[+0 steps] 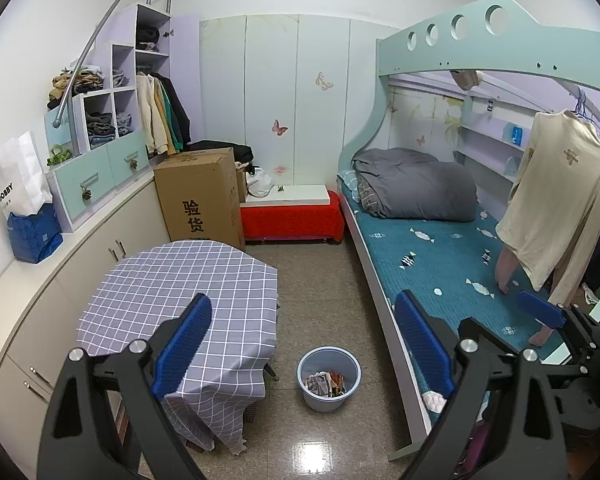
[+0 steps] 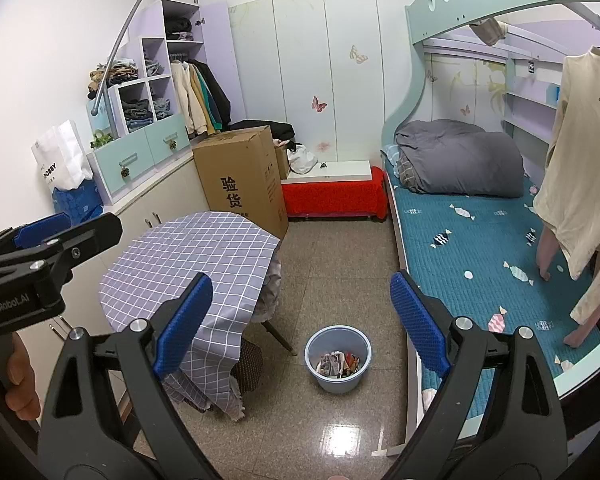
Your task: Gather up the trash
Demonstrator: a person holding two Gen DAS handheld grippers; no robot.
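Observation:
A light blue waste bin (image 1: 329,378) stands on the floor between the table and the bed, with crumpled paper and wrappers (image 1: 325,383) inside. It also shows in the right wrist view (image 2: 337,358), with the trash (image 2: 337,363) in it. My left gripper (image 1: 302,344) is open and empty, held high above the bin. My right gripper (image 2: 302,326) is open and empty, also above the bin. The right gripper's blue pad (image 1: 540,312) shows at the right in the left wrist view. The left gripper (image 2: 40,252) shows at the left in the right wrist view.
A table with a checked purple cloth (image 1: 180,292) stands left of the bin. A bunk bed with a teal mattress (image 1: 440,252) runs along the right. A large cardboard box (image 1: 200,196) and a red-covered bench (image 1: 292,216) stand at the back. Cabinets (image 1: 60,280) line the left wall.

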